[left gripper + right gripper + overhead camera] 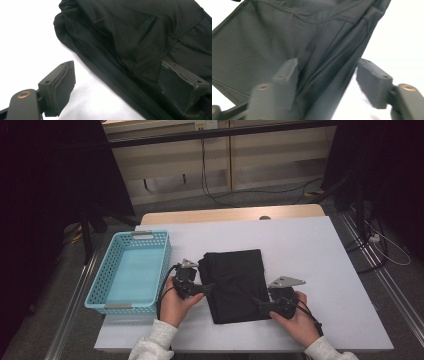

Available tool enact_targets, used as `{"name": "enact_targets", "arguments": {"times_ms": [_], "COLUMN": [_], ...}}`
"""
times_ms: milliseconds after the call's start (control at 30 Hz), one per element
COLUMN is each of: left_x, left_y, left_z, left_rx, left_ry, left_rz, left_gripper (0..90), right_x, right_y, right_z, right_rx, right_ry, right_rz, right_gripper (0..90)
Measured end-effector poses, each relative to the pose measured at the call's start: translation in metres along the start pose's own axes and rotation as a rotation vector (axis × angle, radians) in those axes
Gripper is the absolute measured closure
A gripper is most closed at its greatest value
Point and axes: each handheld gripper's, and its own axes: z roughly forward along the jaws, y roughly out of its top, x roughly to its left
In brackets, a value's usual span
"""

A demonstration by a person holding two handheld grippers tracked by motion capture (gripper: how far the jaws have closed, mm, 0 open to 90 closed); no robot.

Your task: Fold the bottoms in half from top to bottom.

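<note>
**Black garment: both claws set at its near edges**

Black garment [235, 284] lies folded flat on the white table [330, 270], directly ahead of both claws, with the blue basket [131, 270] off to the far side of my left gripper [209, 287].

Left gripper: jaws spread wide. In the left gripper view, one pad rests over the fabric and the other over bare table, so the folded side edge of the garment [130, 40] runs between them. Nothing is pinched. I judge this straddle is a setup for taking that edge.

Right gripper [261, 303]: jaws apart, narrower than the left pair. In the right gripper view the garment [287, 37] edge passes between the pads; I see no pad pressing on cloth, though the picture is blurred. It sits at the near corner, likely so both edges lift together.

Basket is empty; judged destination for the folded piece.
</note>
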Motion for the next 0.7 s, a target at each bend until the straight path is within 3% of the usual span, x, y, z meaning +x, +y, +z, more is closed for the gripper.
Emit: {"name": "enact_targets", "arguments": {"times_ms": [233,367,467,533,633,700], "left_x": [0.002,0.006,0.007,0.006,0.008,0.009], "left_y": [0.005,0.010,0.013,0.015,0.020,0.024], "left_z": [-0.004,-0.005,-0.001,0.002,0.003,0.003], "left_rx": [-0.011,-0.020,-0.019,-0.023,-0.017,-0.020], "left_ry": [0.002,0.006,0.008,0.008,0.005,0.007], "left_rz": [-0.008,-0.016,-0.025,-0.032,-0.036,-0.042], "left_gripper": [14.7,14.7,14.7,14.7,14.7,14.7], "right_x": [0.003,0.002,0.006,0.006,0.005,0.007], "right_y": [-0.001,-0.006,-0.006,-0.007,-0.008,-0.008], "right_z": [-0.003,-0.004,-0.003,-0.004,-0.004,-0.004], "right_rx": [0.010,-0.020,-0.025,-0.025,-0.036,-0.037], "right_ry": [-0.011,-0.002,-0.025,-0.020,0.012,0.014], "right_rz": [0.003,0.016,0.023,0.035,0.058,0.053], "right_gripper": [45.3,46.5,49.3,55.6,72.0,75.5]}}
